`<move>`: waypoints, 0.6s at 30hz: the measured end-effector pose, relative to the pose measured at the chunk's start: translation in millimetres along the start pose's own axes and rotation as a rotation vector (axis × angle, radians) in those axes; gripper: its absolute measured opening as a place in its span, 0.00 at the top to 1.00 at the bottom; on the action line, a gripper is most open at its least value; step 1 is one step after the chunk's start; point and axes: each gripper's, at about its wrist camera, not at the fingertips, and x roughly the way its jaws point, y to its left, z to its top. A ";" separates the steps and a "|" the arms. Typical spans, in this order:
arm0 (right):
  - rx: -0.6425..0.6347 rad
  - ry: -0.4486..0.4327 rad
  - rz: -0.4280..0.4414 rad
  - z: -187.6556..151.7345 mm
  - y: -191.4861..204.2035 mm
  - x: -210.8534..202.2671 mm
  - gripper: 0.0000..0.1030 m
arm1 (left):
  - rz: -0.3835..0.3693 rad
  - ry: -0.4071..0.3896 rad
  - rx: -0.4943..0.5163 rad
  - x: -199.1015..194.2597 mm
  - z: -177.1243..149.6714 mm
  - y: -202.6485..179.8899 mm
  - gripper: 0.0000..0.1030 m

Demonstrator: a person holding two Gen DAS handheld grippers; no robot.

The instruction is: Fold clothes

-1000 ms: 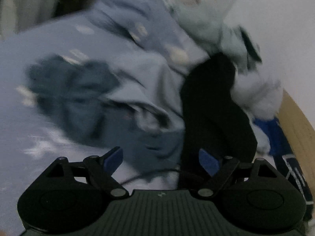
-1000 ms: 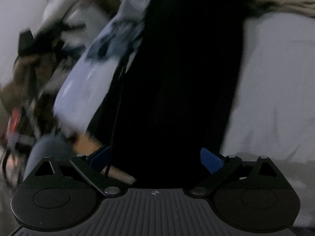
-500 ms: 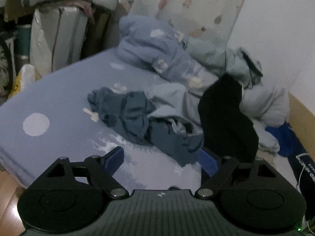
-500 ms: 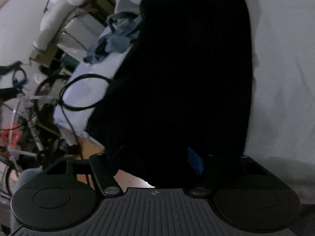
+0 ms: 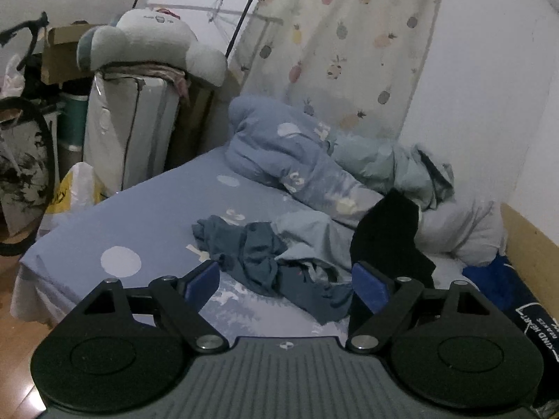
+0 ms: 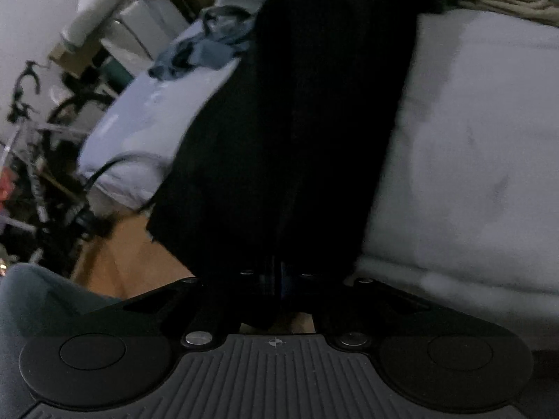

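Note:
A long black garment [image 6: 297,122] lies stretched over the near edge of the bed, and my right gripper [image 6: 277,281] is shut on its near end. In the left wrist view the same black garment [image 5: 387,241] rises in a peak at the right of the bed. My left gripper [image 5: 286,284] hangs open above the bed's near edge, holding nothing. A crumpled pile of dark blue and light blue clothes [image 5: 276,258] lies on the blue bedsheet [image 5: 150,216] beyond its fingers.
A bunched blue duvet [image 5: 290,160] and a white pillow [image 5: 461,230] fill the back of the bed. A plastic-wrapped white unit [image 5: 129,132] with a plush toy [image 5: 150,42] stands left. A bicycle [image 6: 38,160], a cable and wooden floor [image 6: 129,262] lie beside the bed.
My right gripper's jaws went from wide open to shut on the black garment's end. My left gripper drew back and up from the clothes pile, so the whole bed shows.

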 end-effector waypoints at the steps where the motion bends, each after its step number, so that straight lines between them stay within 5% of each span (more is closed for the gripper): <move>1: 0.003 0.008 -0.016 -2.5 -4.5 2.5 0.96 | -0.011 0.009 0.001 -3.2 -3.4 -2.3 0.13; 9: -0.007 0.077 -0.115 -12.2 -12.4 27.9 0.77 | -0.205 0.269 -0.078 67.4 -94.9 -33.8 0.12; 11: -0.001 0.088 -0.105 -14.4 -11.8 28.7 0.59 | -0.256 0.358 -0.080 100.5 -129.3 -47.2 0.12; 13: 0.009 0.088 -0.102 -17.3 -14.0 26.6 0.51 | -0.298 0.451 -0.076 134.8 -165.9 -58.6 0.12; 18: 0.052 0.075 -0.053 -25.3 -23.5 16.8 0.50 | -0.381 0.545 -0.099 203.2 -234.1 -56.7 0.21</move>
